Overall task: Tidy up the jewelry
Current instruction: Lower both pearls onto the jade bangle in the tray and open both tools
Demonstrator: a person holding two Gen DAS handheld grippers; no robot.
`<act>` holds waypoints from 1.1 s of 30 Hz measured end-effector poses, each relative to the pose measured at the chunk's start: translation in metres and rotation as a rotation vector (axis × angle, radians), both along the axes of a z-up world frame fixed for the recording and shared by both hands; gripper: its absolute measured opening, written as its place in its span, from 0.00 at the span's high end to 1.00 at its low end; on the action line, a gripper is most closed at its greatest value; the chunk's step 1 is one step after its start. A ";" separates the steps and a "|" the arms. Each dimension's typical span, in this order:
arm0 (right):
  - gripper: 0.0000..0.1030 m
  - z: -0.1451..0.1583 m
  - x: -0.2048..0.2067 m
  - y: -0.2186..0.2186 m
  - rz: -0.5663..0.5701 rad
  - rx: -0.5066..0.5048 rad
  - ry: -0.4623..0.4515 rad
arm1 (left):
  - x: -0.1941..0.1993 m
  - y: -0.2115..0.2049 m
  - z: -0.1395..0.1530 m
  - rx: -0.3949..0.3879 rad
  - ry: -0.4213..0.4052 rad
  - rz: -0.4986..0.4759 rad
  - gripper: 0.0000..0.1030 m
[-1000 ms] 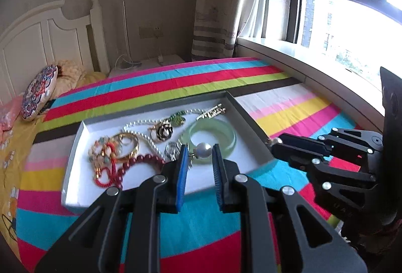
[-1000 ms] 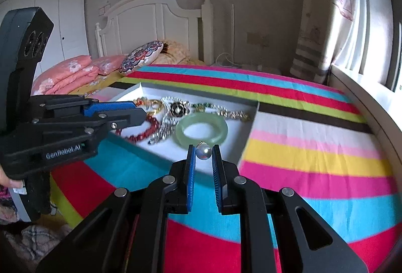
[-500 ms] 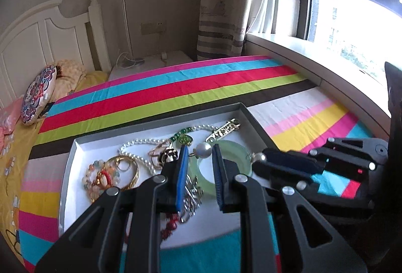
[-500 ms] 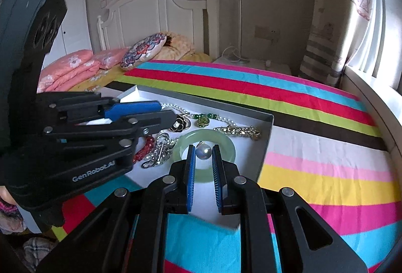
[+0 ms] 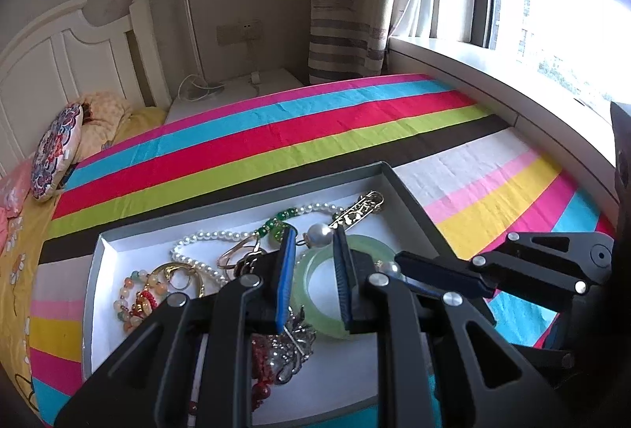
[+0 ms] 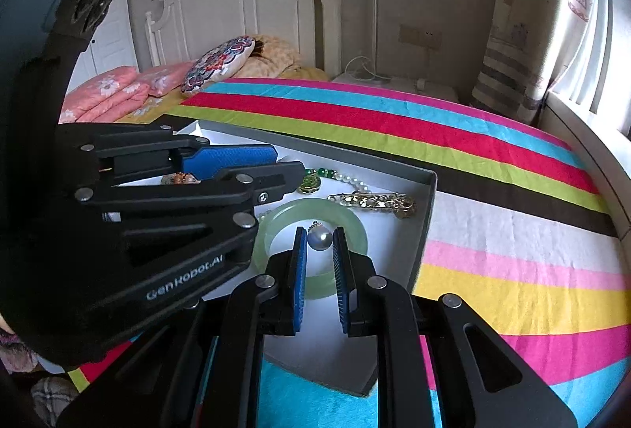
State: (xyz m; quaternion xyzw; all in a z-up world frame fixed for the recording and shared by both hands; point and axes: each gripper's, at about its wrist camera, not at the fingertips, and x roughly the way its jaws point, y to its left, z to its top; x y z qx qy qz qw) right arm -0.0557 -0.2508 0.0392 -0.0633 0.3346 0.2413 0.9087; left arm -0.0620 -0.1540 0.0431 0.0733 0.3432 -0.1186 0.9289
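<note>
A grey tray [image 5: 244,197] with a white floor lies on the striped bed and holds a jade bangle [image 5: 315,278], a pearl necklace [image 5: 205,237], a gold brooch [image 5: 357,209] and beaded bracelets [image 5: 136,300]. My left gripper [image 5: 313,237] is shut on a pearl earring [image 5: 319,234] above the bangle. My right gripper [image 6: 318,239] is shut on a second pearl earring [image 6: 319,239] over the bangle [image 6: 343,215], just right of the left gripper [image 6: 252,162]. The right gripper also shows in the left wrist view [image 5: 398,264].
The tray's right wall [image 6: 428,215] stands just right of my right gripper. The striped bedspread [image 5: 315,124] stretches behind and to the right. Pillows [image 6: 221,61] and a white headboard [image 6: 244,14] are at the far end. A windowsill [image 5: 493,73] runs along the right.
Both grippers have moved forward and down over the tray, each still pinching its pearl earring, and now hang over the jade bangle. The two grippers have come closer together.
</note>
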 end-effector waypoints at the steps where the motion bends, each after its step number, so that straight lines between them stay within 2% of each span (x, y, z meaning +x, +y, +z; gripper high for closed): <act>1: 0.85 0.000 0.001 0.000 -0.002 0.002 0.004 | 0.001 -0.001 0.000 0.002 0.000 -0.002 0.82; 10: 0.85 -0.003 0.011 0.004 -0.013 -0.006 0.032 | 0.011 -0.005 -0.004 0.005 0.015 0.006 0.81; 12: 0.84 -0.005 0.014 0.002 -0.026 -0.002 0.046 | 0.012 -0.002 -0.005 0.002 0.019 0.015 0.69; 13: 0.79 -0.004 0.015 0.001 -0.033 0.004 0.050 | 0.012 0.000 -0.004 -0.001 0.012 0.023 0.50; 14: 0.69 -0.004 0.014 -0.001 -0.040 0.013 0.051 | 0.010 0.004 -0.002 -0.007 -0.006 0.039 0.32; 15: 0.63 -0.003 0.013 -0.002 -0.047 0.017 0.048 | 0.008 0.007 0.001 -0.013 -0.030 0.057 0.26; 16: 0.51 -0.001 0.011 -0.005 -0.050 0.023 0.038 | 0.006 0.011 0.004 -0.017 -0.048 0.070 0.21; 18: 0.48 0.004 0.005 -0.010 -0.058 0.028 0.015 | 0.002 0.021 0.013 -0.029 -0.074 0.092 0.16; 21: 0.47 0.014 -0.004 -0.022 -0.098 0.054 -0.020 | -0.015 0.041 0.027 -0.053 -0.133 0.132 0.04; 23: 0.34 0.021 -0.013 -0.033 -0.140 0.094 -0.038 | -0.030 0.055 0.034 -0.077 -0.175 0.155 0.02; 28: 0.26 0.026 -0.038 -0.043 -0.175 0.155 -0.059 | -0.076 0.084 0.032 -0.071 -0.229 0.233 0.02; 30: 0.20 0.023 -0.048 -0.037 -0.184 0.157 -0.064 | -0.094 0.092 0.023 -0.058 -0.229 0.250 0.02; 33: 0.18 0.018 -0.064 -0.021 -0.184 0.128 -0.089 | -0.112 0.101 0.011 -0.036 -0.232 0.271 0.02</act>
